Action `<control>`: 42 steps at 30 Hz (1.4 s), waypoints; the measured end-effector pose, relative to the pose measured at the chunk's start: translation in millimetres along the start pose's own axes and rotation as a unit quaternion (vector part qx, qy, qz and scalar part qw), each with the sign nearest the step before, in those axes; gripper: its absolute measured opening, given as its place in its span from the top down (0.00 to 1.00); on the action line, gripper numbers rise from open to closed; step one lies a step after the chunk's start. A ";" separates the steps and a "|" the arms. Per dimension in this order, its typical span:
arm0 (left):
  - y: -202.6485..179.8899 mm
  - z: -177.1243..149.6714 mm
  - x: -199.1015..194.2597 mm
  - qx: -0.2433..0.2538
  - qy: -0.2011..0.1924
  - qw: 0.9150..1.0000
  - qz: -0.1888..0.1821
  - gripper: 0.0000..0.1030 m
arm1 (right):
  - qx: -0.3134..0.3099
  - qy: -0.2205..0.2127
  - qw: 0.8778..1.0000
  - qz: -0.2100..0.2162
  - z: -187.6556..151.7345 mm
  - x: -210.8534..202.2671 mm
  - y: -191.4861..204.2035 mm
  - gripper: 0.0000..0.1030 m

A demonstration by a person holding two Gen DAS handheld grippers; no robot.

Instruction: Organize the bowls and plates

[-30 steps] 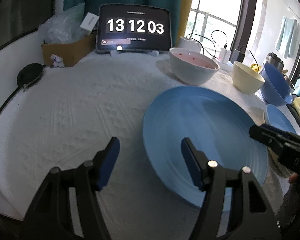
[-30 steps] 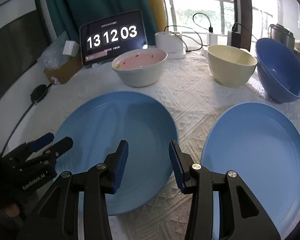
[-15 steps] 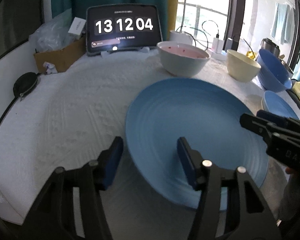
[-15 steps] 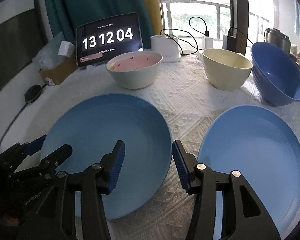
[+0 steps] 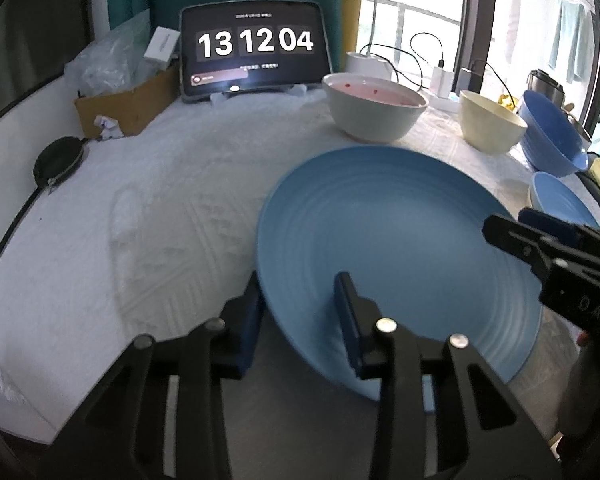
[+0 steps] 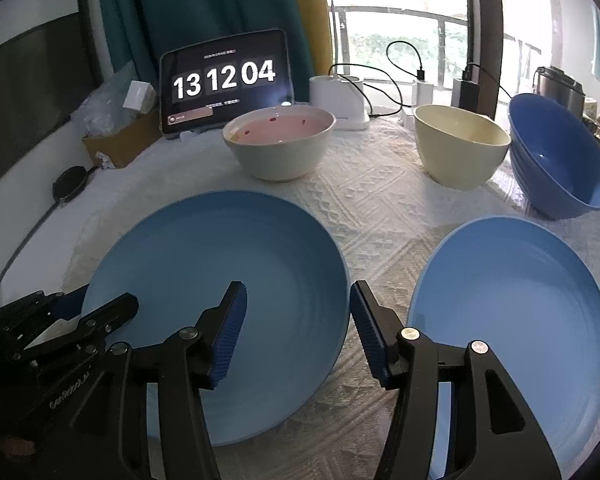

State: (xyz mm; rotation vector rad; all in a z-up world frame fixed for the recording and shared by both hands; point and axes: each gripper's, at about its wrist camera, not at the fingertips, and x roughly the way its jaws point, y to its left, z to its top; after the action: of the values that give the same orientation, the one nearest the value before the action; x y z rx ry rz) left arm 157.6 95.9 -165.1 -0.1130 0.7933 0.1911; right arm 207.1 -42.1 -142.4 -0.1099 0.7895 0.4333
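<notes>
A large light-blue plate (image 5: 400, 248) lies on the white tablecloth; it also shows in the right wrist view (image 6: 216, 292). My left gripper (image 5: 300, 312) is open and straddles the plate's near-left rim, one finger outside and one over the plate. My right gripper (image 6: 296, 328) is open over the plate's right rim, with its right finger over the cloth. A second light-blue plate (image 6: 508, 320) lies to the right. Behind stand a white bowl with a pink inside (image 6: 278, 144), a cream bowl (image 6: 458, 146) and a tilted dark-blue bowl (image 6: 560, 164).
A tablet clock (image 6: 224, 80) stands at the back. A cardboard box with plastic bags (image 5: 120, 92) and a black round pouch (image 5: 58, 160) sit at the back left. A white charger with cables (image 6: 340, 96) is behind the bowls. The table edge curves along the left.
My left gripper has moved right onto the plate's rim and narrowed a little. My right gripper has opened wider and eased back slightly. The plates and bowls have not moved.
</notes>
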 end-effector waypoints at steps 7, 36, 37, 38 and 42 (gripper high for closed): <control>-0.7 -0.8 0.7 0.005 -0.007 1.000 0.006 0.65 | 0.004 0.026 1.000 -0.003 -1.2 9.7 1.1 0.44; 2.1 1.6 -36.5 -0.014 -0.064 0.997 -0.045 0.65 | 0.034 -0.036 0.999 0.011 8.5 -34.9 -15.9 0.73; -0.2 1.8 -37.4 -0.012 -0.064 0.997 -0.046 0.65 | 0.035 -0.037 0.999 0.009 8.0 -36.1 -16.9 0.73; -2.8 2.6 -37.9 -0.010 -0.064 0.997 -0.049 0.65 | 0.037 -0.039 0.999 0.008 8.1 -37.8 -19.3 0.73; -12.1 4.7 -40.6 -0.005 -0.066 0.996 -0.057 0.65 | 0.044 -0.044 0.998 0.007 8.4 -43.6 -28.1 0.73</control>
State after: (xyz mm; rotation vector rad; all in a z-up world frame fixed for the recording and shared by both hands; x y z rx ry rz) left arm 135.6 79.7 -132.4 -0.1530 0.6519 0.0940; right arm 197.3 -80.1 -107.4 -0.0031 0.7226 0.4129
